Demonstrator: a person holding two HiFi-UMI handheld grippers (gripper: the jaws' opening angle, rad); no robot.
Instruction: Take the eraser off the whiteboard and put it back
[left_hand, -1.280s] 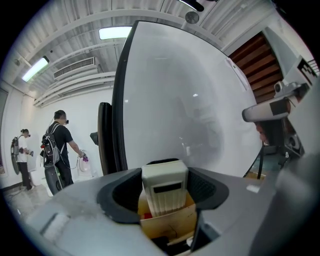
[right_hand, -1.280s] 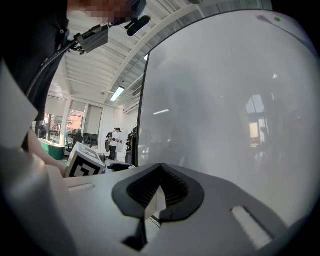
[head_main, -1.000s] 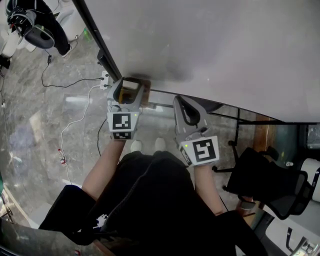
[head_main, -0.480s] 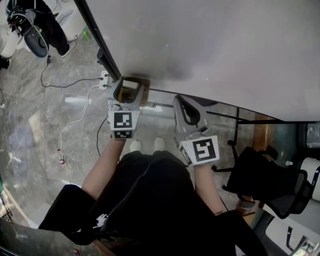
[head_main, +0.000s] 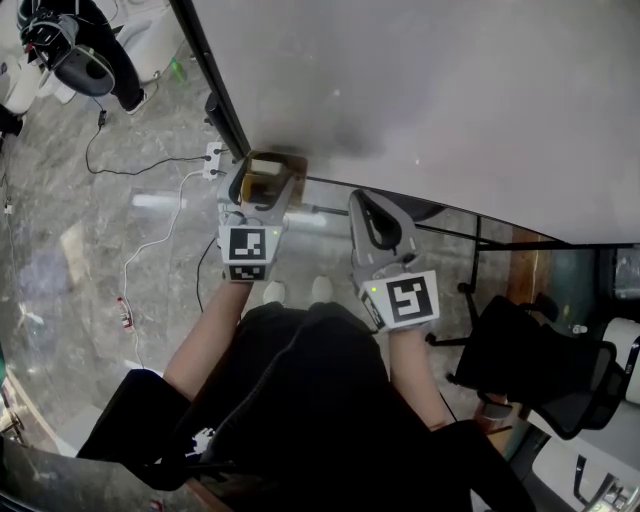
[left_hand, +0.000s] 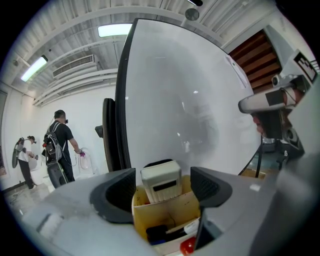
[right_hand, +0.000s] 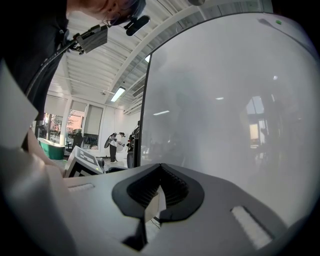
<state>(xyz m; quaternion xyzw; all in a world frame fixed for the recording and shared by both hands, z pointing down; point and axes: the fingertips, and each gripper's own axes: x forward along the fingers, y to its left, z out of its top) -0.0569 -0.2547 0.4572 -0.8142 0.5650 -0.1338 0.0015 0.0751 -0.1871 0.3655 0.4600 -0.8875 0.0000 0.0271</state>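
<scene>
A white eraser (left_hand: 161, 181) with a black felt edge stands upright in a small cardboard box (left_hand: 165, 216) fixed at the whiteboard's (left_hand: 190, 100) lower edge. My left gripper (left_hand: 162, 175) straddles the box, and its jaws are opening. The eraser is between them with a gap on each side. In the head view the left gripper (head_main: 262, 182) points at the box (head_main: 292, 166) under the whiteboard (head_main: 450, 100). My right gripper (head_main: 368, 208) hovers to the right, facing the board. Its jaws (right_hand: 160, 167) are shut with nothing in them.
Markers (left_hand: 170, 232) lie in the box below the eraser. The board's black frame (head_main: 215, 100) runs along its left side. A power strip (head_main: 212, 158) and cables (head_main: 150, 240) lie on the floor. A black office chair (head_main: 530, 365) stands at right. People (left_hand: 60, 145) stand far off.
The left gripper's jaws have spread wider round the eraser, which now stands free in the box. The right gripper has stayed put.
</scene>
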